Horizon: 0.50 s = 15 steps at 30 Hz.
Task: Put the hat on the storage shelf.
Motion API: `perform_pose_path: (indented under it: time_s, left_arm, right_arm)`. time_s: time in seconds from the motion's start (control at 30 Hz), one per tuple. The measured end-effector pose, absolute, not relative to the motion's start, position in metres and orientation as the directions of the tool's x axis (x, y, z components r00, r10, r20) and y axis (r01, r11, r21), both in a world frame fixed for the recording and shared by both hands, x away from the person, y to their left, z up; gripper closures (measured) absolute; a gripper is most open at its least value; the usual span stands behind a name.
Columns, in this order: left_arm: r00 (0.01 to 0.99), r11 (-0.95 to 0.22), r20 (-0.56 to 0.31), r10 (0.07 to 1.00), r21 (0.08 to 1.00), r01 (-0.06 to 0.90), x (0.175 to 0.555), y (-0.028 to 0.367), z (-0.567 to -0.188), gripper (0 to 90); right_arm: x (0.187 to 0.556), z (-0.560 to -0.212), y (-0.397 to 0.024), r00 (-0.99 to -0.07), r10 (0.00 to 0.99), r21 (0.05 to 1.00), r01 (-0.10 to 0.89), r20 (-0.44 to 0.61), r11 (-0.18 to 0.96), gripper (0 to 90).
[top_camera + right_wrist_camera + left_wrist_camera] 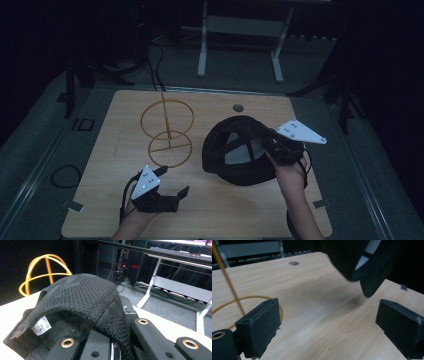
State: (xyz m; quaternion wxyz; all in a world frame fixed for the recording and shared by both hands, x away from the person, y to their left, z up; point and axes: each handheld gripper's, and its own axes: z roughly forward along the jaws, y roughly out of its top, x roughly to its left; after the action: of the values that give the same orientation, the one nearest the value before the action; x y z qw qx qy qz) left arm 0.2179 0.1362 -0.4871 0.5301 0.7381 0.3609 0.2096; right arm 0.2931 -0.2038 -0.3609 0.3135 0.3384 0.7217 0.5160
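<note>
The right gripper [272,145] seems clamped on the black cap's [235,165] mesh edge, so it may slip free, while the left gripper [172,182] waits with jaws apart.

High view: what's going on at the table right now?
A person holds a gripper in each hand. The right gripper is clamped on the rear edge of a black cap, which looks lifted off the wooden table. The left gripper is open and holds nothing, near the front edge. A yellow wire stand sits beside the cap, untouched.
</note>
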Motion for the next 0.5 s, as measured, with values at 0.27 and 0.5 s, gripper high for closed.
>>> perform_pose_path:
  time_s: [0.27, 0.5]
  left_arm:
    - [0.682, -0.198, -0.048, 0.730, 0.940, 0.278, 0.229, 0.115, -0.476, 6.9]
    - [0.705, -0.194, -0.048, 0.707, 0.946, 0.259, 0.238, 0.107, -0.459, 14.9]
  right_arm:
    - [0.282, -0.361, -0.187, -0.618, 0.778, 0.958, 0.136, -0.116, 0.251, 88.5]
    - [0.272, -0.358, -0.176, -0.662, 0.737, 0.958, 0.102, -0.136, 0.269, 88.5]
